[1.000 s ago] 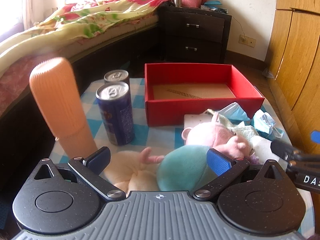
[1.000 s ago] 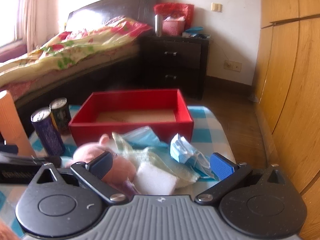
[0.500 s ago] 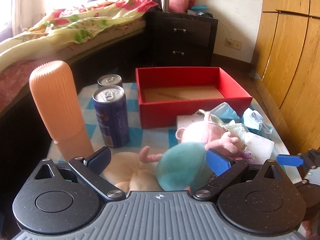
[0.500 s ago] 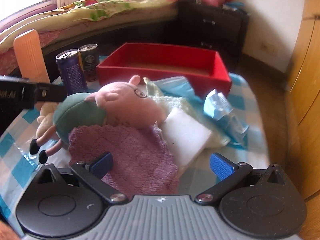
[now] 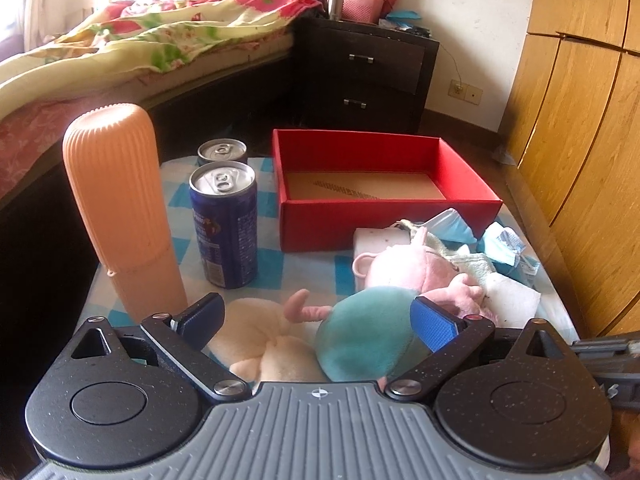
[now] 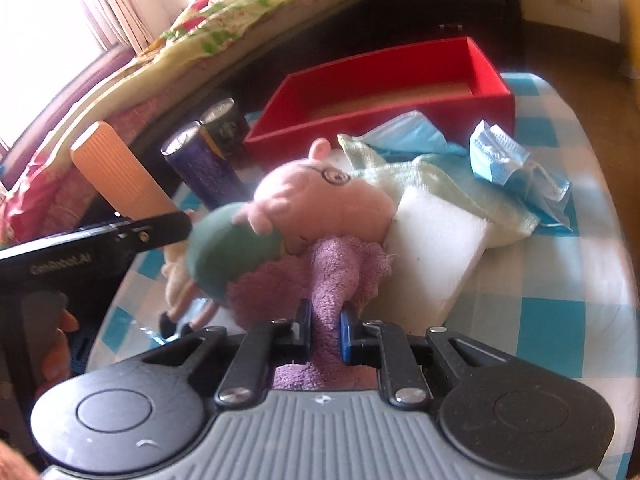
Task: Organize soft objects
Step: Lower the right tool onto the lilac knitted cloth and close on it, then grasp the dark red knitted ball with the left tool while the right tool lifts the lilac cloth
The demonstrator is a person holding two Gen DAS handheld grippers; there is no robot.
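My right gripper (image 6: 326,330) is shut on a purple knitted cloth (image 6: 340,264) that lies under a pink pig plush with a teal body (image 6: 320,196). My left gripper (image 5: 318,316) is open, its jaws on either side of the pig plush's teal body (image 5: 366,332) and a cream plush (image 5: 256,340). A white sponge (image 6: 436,248), a pale green cloth (image 6: 452,184) and blue face masks (image 6: 504,156) lie beside the pig. The open red box (image 5: 384,184) stands behind them, with only its cardboard floor showing.
An orange ribbed bottle (image 5: 120,208) and two drink cans (image 5: 224,220) stand at the left of the blue-checked table (image 6: 560,280). A bed and a dark nightstand (image 5: 368,72) are behind. A wooden wardrobe (image 5: 580,100) is at the right.
My right gripper has come down and forward and shut on the purple cloth; it was open before. My left gripper stays open around the plush toys.
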